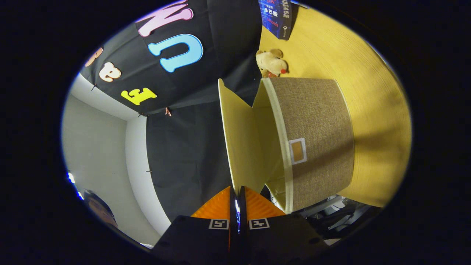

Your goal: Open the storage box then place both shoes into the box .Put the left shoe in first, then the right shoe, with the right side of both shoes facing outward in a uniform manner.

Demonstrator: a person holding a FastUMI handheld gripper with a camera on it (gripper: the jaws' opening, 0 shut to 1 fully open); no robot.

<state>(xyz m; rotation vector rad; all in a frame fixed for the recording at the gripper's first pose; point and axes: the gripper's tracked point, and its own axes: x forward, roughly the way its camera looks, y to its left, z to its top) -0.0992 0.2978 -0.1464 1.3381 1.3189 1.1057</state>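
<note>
Gripping the lid of the storage box by its free edge, with the gripper closed down to a thin slit and both fingers pressing on the pale panel from either side. Holding that lid swung well away from the box's mouth and standing roughly edge-on to the camera, so that the smooth cream inside of the box is showing between lid and rim. Viewing all this with the camera rolled onto its side, the yellow wooden table running up one side of the scene.

Resting on the table, well in from its edges: the box, with woven beige fabric walls, a light band round its opening and a small framed tag on the wall facing the camera. Sitting beyond the box, close to the table's back edge against the dark cloth wall: a small plush toy, tan and cream with a red spot. Lying further along that same back edge: a dark blue book.

Peeking out beside the box's near corner, close to the fingers: pale grey and white shoes, too cropped to tell left from right.
</note>
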